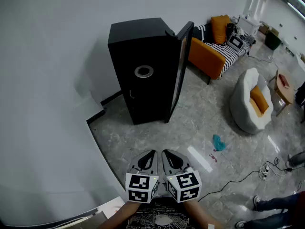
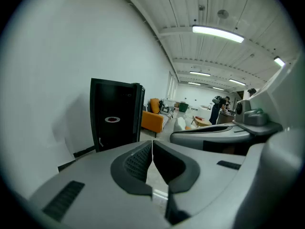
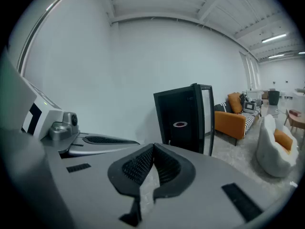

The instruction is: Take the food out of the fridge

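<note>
The left gripper and the right gripper are held low in front of the body, side by side and almost touching, both pointing forward. Each gripper's jaws are pressed together at the tips, with nothing between the ribbed pads. The left marker cube and the right marker cube sit at the rear, facing up. The left forearm and the right forearm reach in from below.

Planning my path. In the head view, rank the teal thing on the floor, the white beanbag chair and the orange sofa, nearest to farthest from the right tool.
1. teal thing, on the floor just right of the right tool.
2. white beanbag chair, farther off to the right.
3. orange sofa, far right, beyond the fridge.
</note>
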Demonstrator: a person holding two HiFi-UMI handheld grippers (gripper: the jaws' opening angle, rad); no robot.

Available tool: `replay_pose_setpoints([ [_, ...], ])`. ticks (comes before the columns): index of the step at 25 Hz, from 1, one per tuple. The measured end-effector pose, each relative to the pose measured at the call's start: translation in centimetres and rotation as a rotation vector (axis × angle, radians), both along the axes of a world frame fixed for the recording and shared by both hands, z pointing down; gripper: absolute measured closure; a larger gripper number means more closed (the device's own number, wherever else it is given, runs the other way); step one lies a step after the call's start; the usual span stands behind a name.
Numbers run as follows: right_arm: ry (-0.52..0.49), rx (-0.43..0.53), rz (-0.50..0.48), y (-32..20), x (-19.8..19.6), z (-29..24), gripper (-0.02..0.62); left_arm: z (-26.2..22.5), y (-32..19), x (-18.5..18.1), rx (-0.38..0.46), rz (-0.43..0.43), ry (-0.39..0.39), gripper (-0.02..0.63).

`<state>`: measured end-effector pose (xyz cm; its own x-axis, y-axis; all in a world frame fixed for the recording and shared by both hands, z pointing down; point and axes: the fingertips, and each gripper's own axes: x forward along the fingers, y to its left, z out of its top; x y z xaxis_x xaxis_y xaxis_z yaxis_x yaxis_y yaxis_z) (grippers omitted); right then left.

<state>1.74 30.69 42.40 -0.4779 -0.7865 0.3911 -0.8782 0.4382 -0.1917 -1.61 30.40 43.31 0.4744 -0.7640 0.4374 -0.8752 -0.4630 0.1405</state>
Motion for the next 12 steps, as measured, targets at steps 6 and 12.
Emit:
replay_pose_setpoints([
  [6, 0.012, -0.008, 0.003, 0.2, -1.2, 0.3, 0.574, 0.4, 0.2, -1.1, -0.022, 0.002, 0.020, 0.587],
  [12, 0.022, -0.025, -0.002, -0.4, -1.9, 1.0, 0.574, 0.9, -0.9, -1.8, -0.041, -0.001, 0.043, 0.586],
])
